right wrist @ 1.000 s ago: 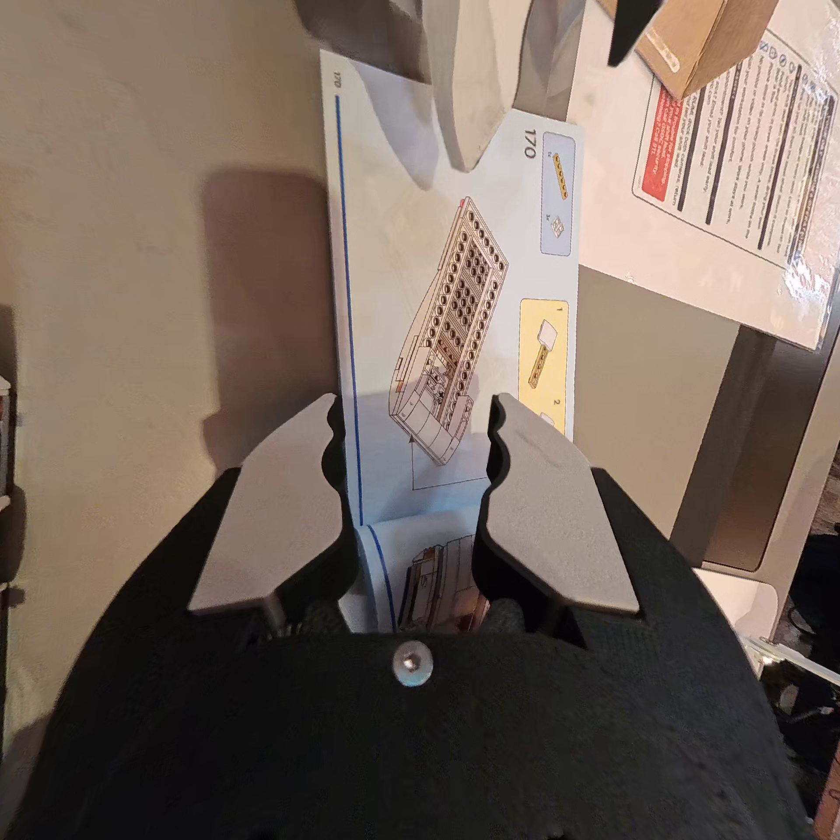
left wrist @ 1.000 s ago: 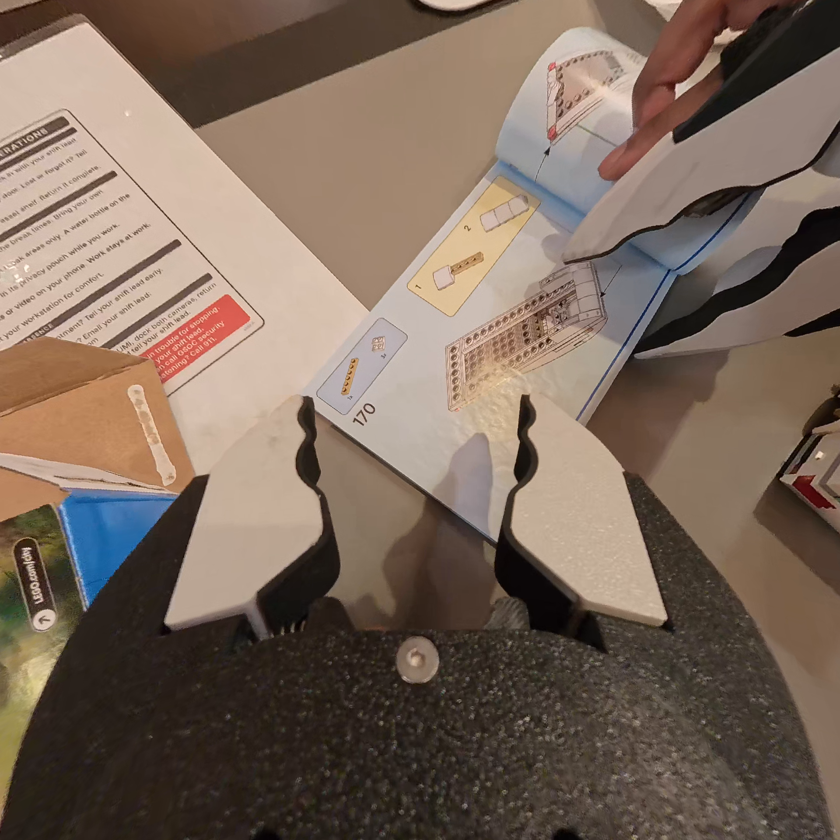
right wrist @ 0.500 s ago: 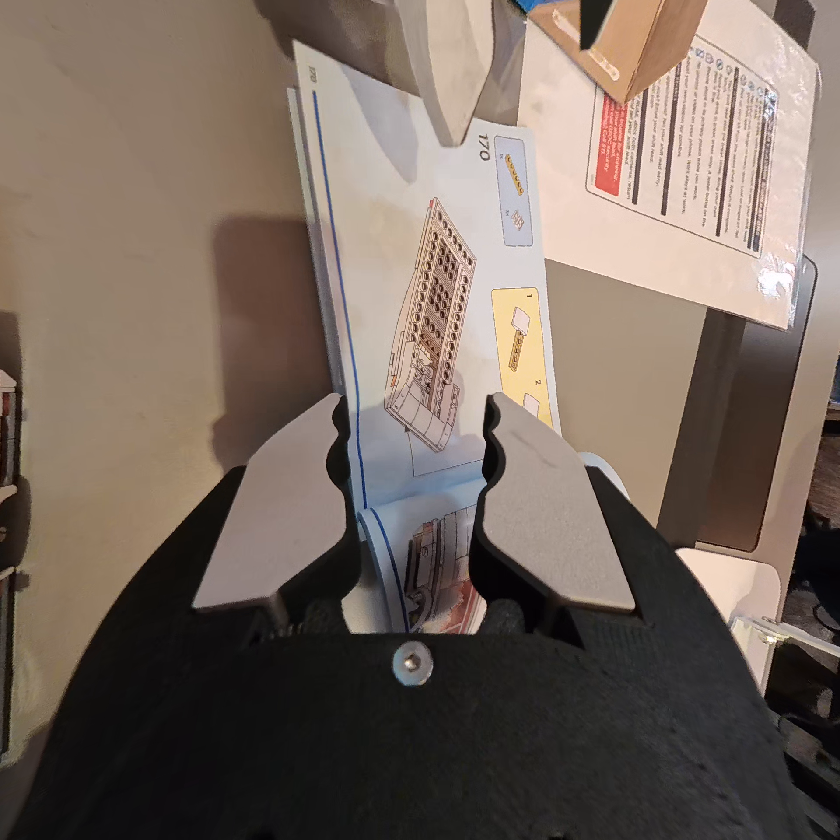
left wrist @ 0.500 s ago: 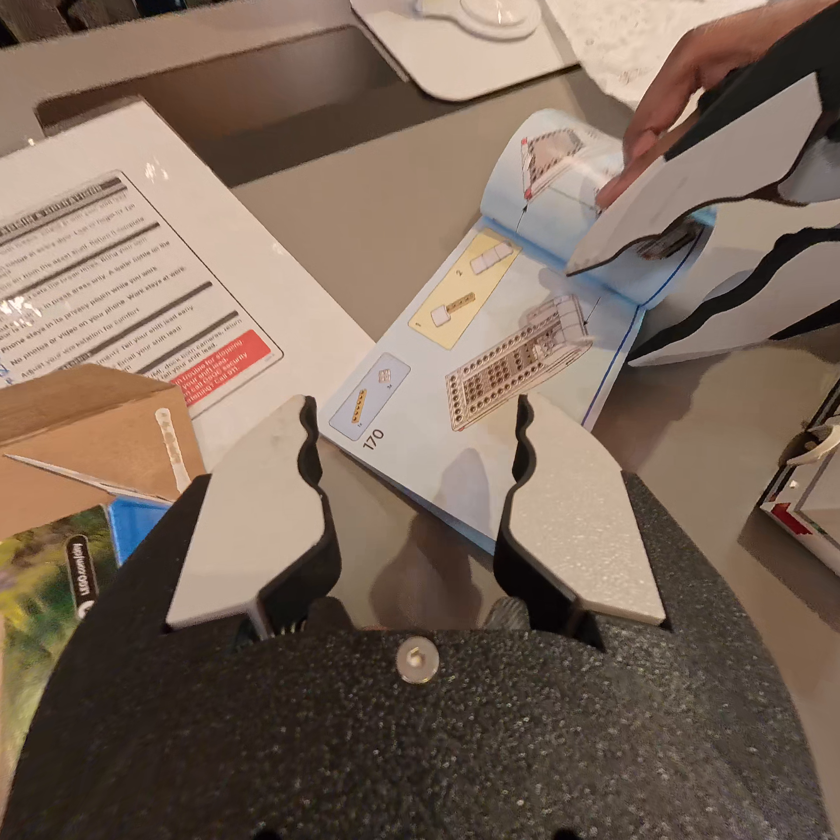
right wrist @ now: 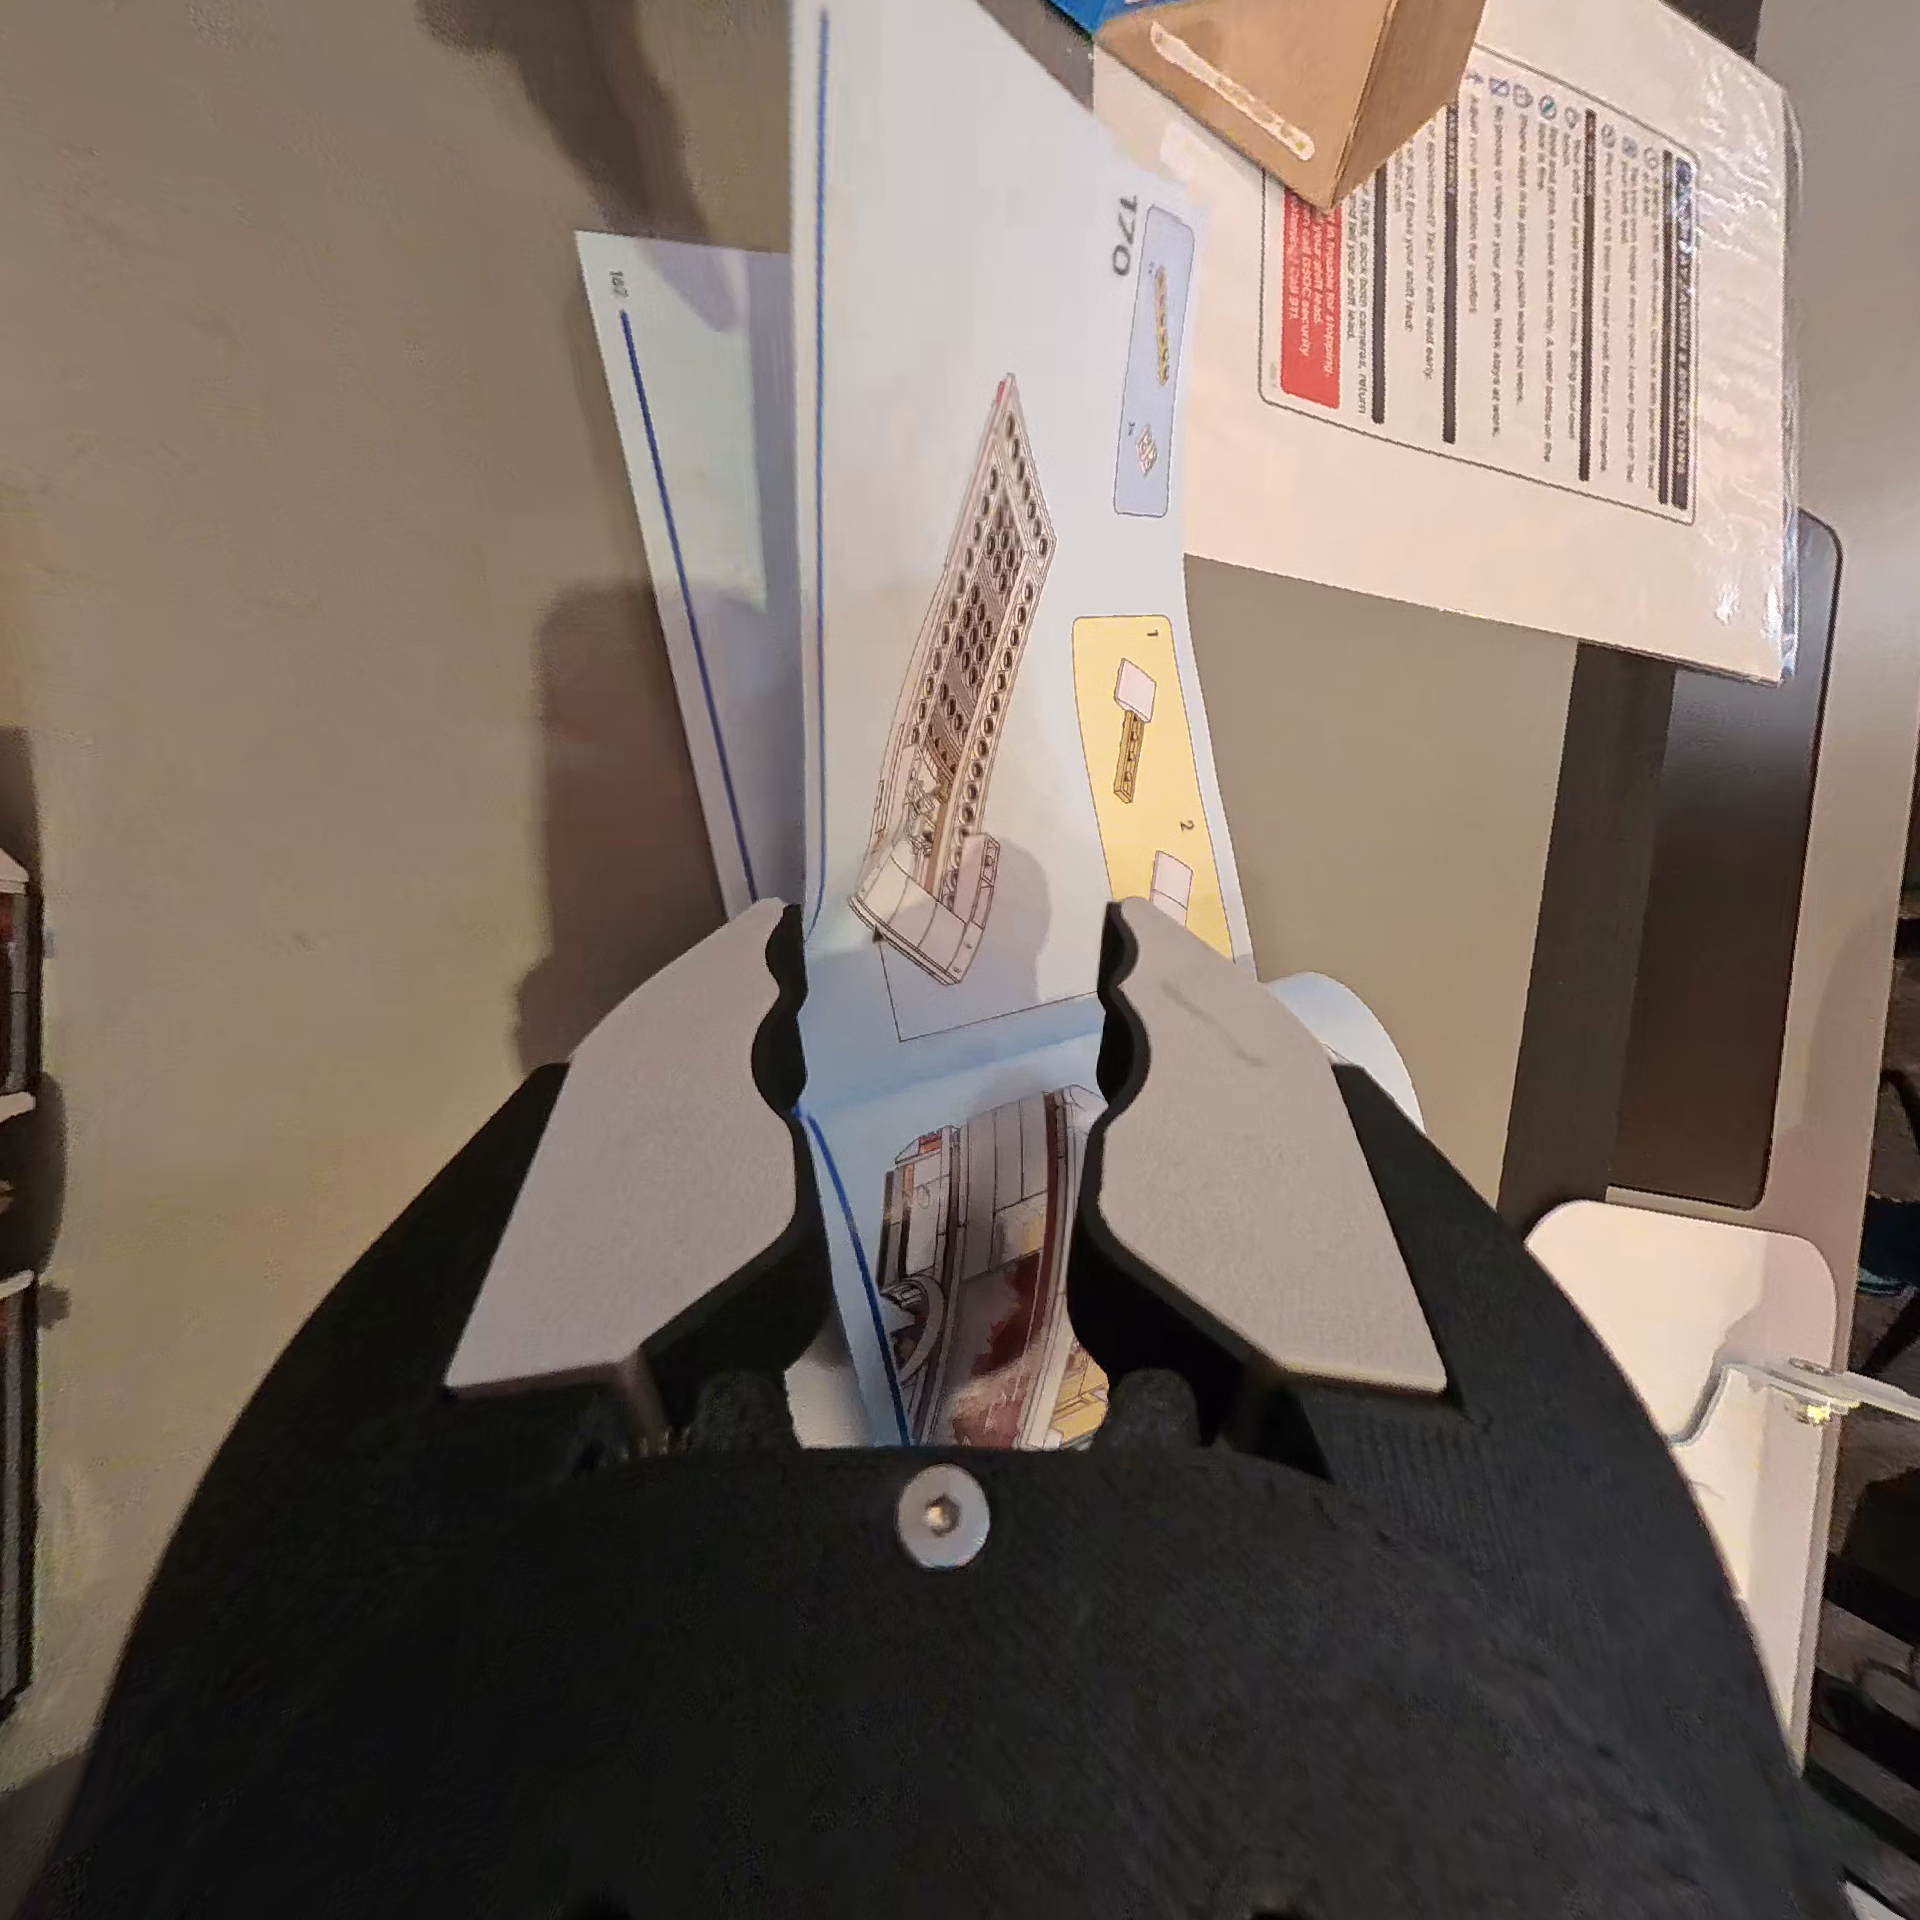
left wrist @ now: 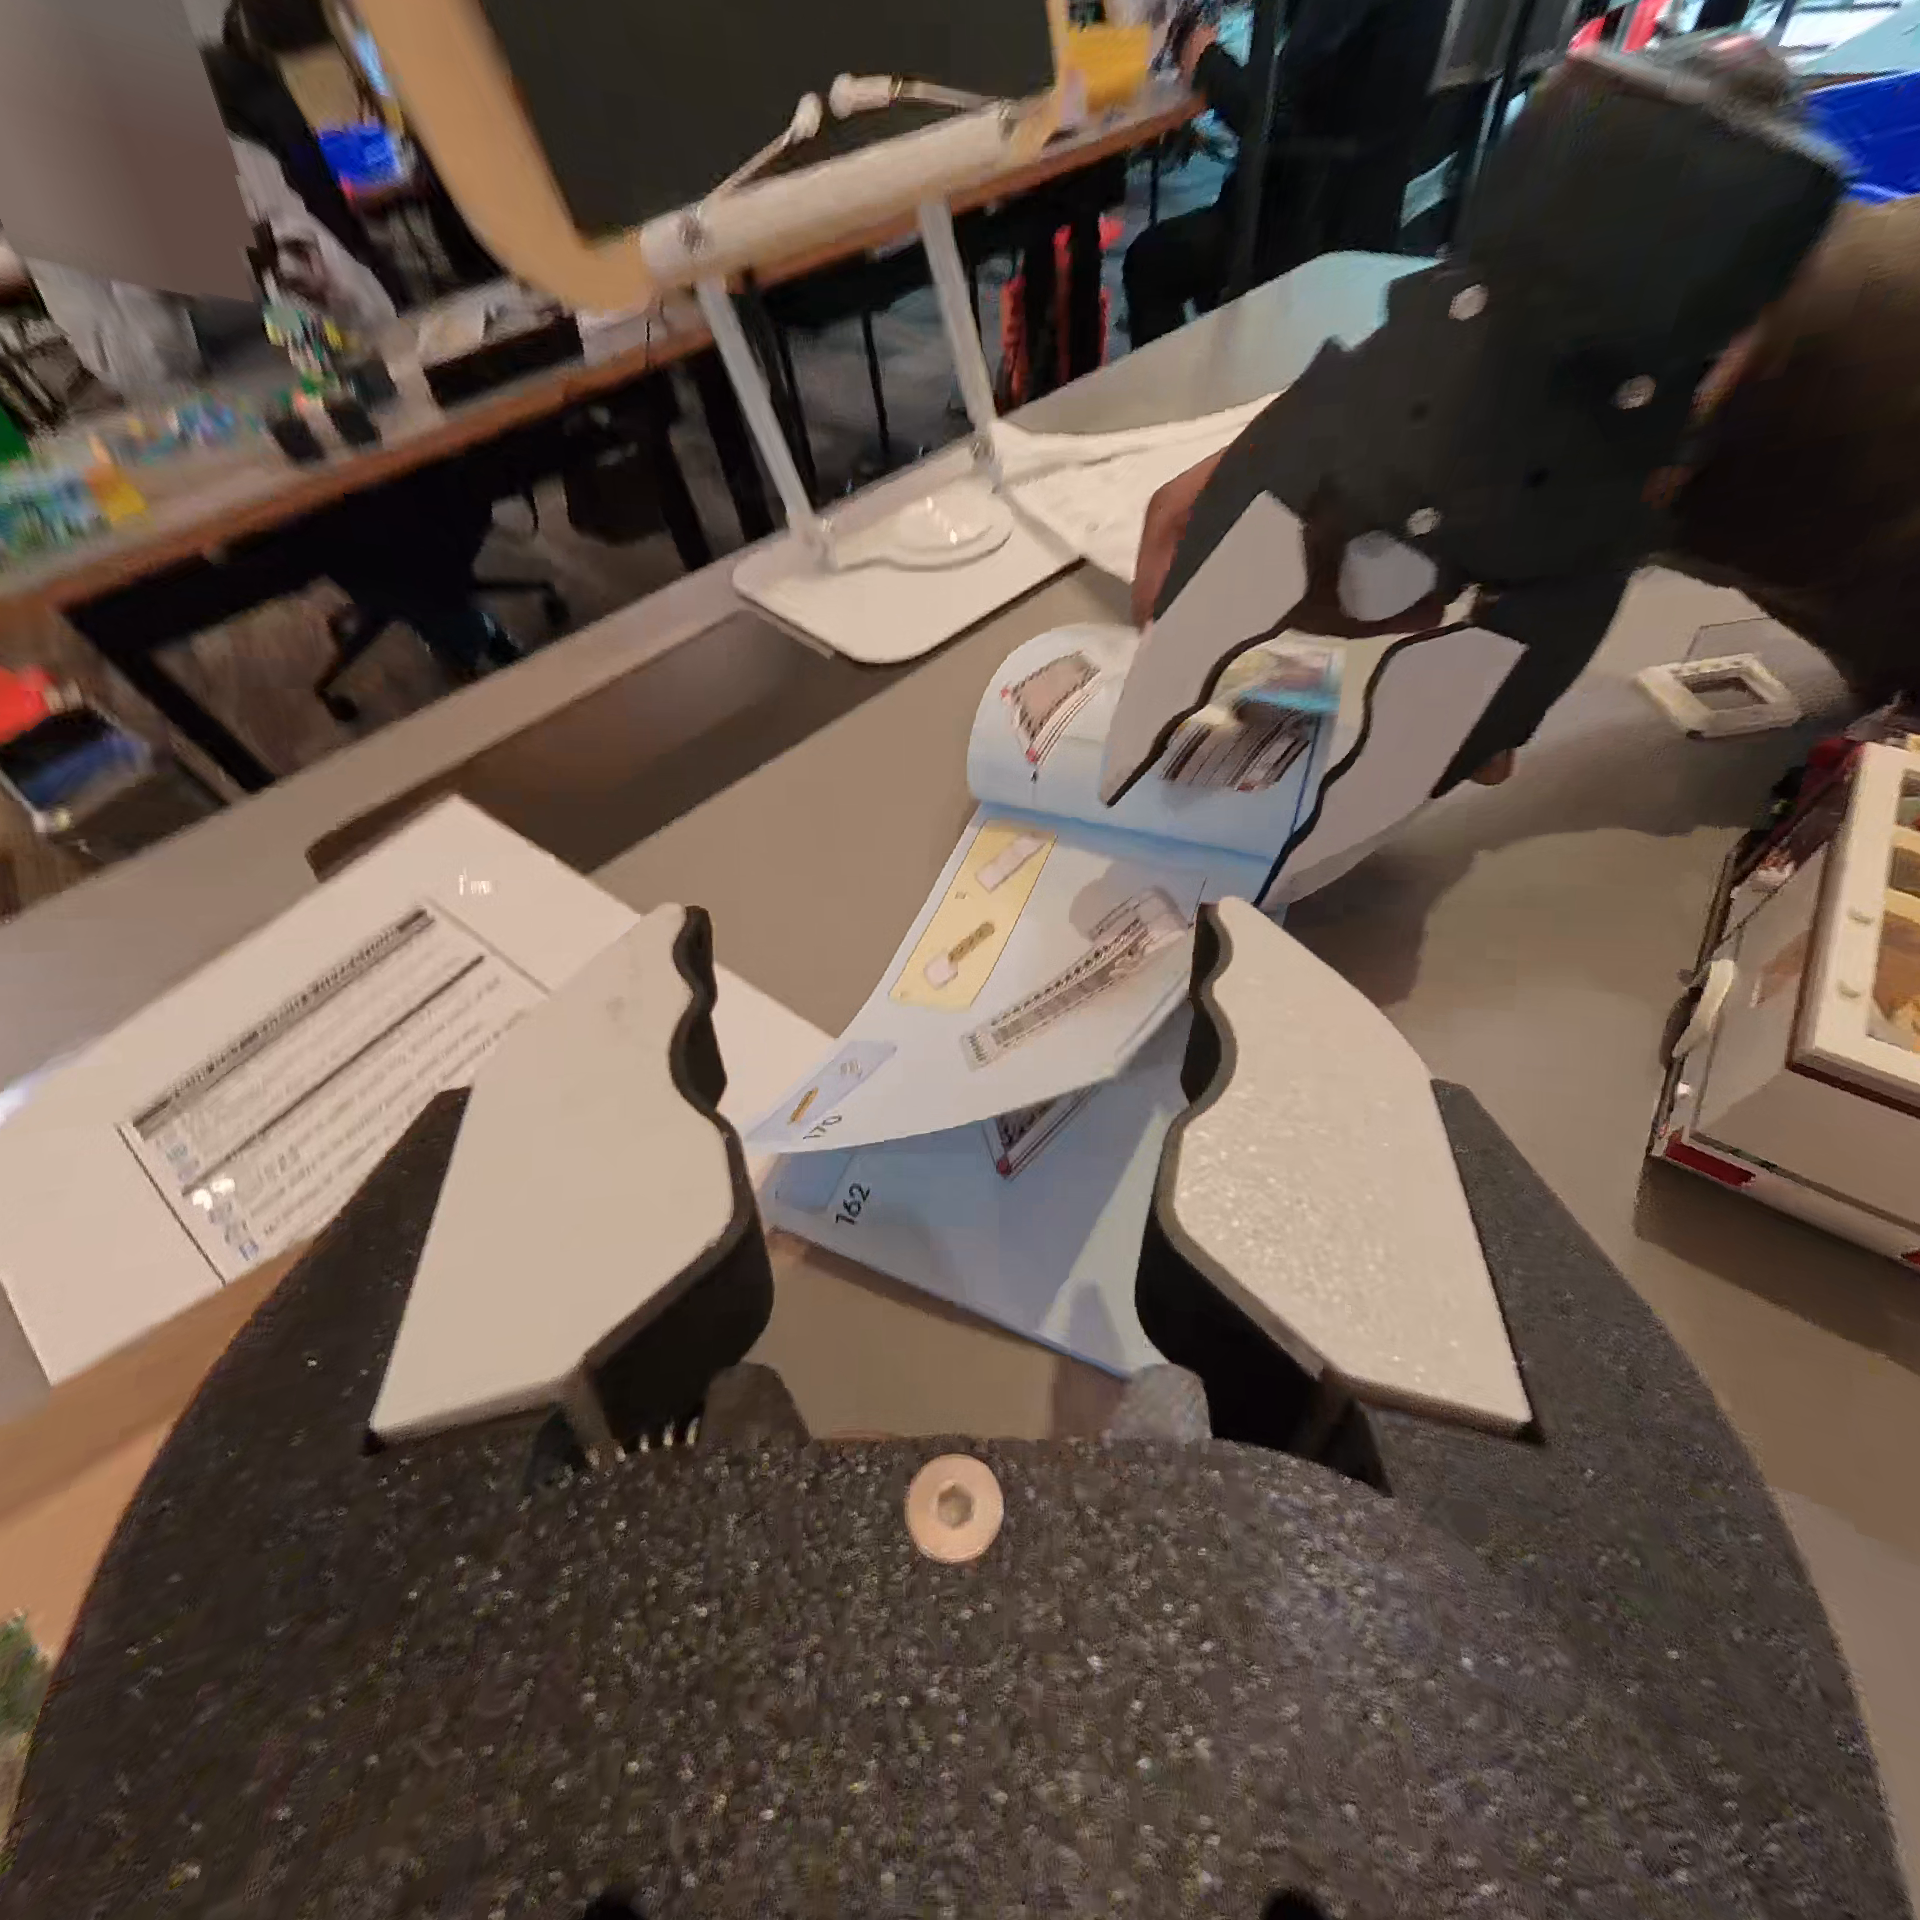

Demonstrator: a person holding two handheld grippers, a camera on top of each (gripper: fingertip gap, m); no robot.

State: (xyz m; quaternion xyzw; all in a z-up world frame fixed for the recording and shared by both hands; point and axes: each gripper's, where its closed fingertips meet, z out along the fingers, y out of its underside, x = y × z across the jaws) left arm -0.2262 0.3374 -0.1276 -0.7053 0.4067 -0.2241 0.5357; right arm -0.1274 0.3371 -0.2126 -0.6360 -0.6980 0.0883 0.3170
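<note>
Hovering low in the left wrist view, left claw (left wrist: 951, 1023) gapes wide, gripping nothing; a lifted page of the instruction booklet (left wrist: 1013, 997) arcs between its fingers at frame centre. Upper right, right claw (left wrist: 1210, 774) straddles the booklet's rolled pages. Printed sheet (left wrist: 312, 1049) lies at left on the grey tabletop (left wrist: 790, 831).

Right wrist view: right claw (right wrist: 951, 971) parted, rolled booklet (right wrist: 977, 644) between its fingers; contact unclear. Cardboard box (right wrist: 1288, 73) sits at top.
</note>
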